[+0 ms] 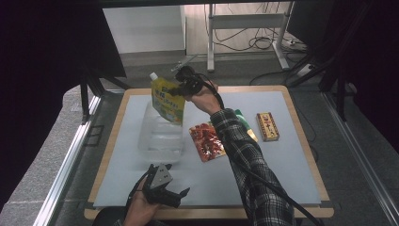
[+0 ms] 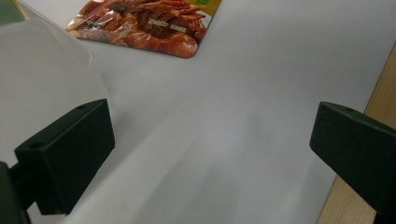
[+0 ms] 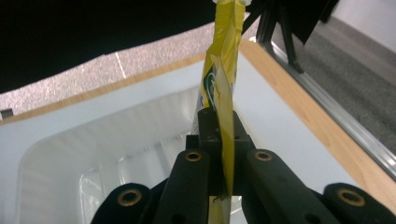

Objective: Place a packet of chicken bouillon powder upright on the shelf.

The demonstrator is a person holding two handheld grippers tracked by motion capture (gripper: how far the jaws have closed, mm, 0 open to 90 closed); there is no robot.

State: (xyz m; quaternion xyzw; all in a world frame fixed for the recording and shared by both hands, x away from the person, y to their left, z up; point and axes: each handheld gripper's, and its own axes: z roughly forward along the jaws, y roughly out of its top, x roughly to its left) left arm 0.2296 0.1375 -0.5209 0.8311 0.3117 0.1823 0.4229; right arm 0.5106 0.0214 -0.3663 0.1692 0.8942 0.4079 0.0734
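Yellow pouch [image 1: 168, 100] hangs upright, pinched in right claw [image 1: 181, 87], directly above clear tray [image 1: 160, 136] at frame centre. Left claw [image 1: 165, 192] rests wide, empty, bottom left.

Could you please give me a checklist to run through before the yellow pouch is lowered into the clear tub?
1. Grip on pouch: ok. The right gripper is shut on the yellow pouch, which sits pinched between its jaws.
2. Pouch over tub: ok. It hangs above the clear tub, at its far end.
3. Tub ready to receive: ok. The part of its inside seen in the right gripper view looks empty.
4. Left gripper out of the way: ok. The left gripper is open, near the table's front edge, holding nothing.
5. Other packets clear of the tub: ok. The red snack packet and the small box lie to its right.
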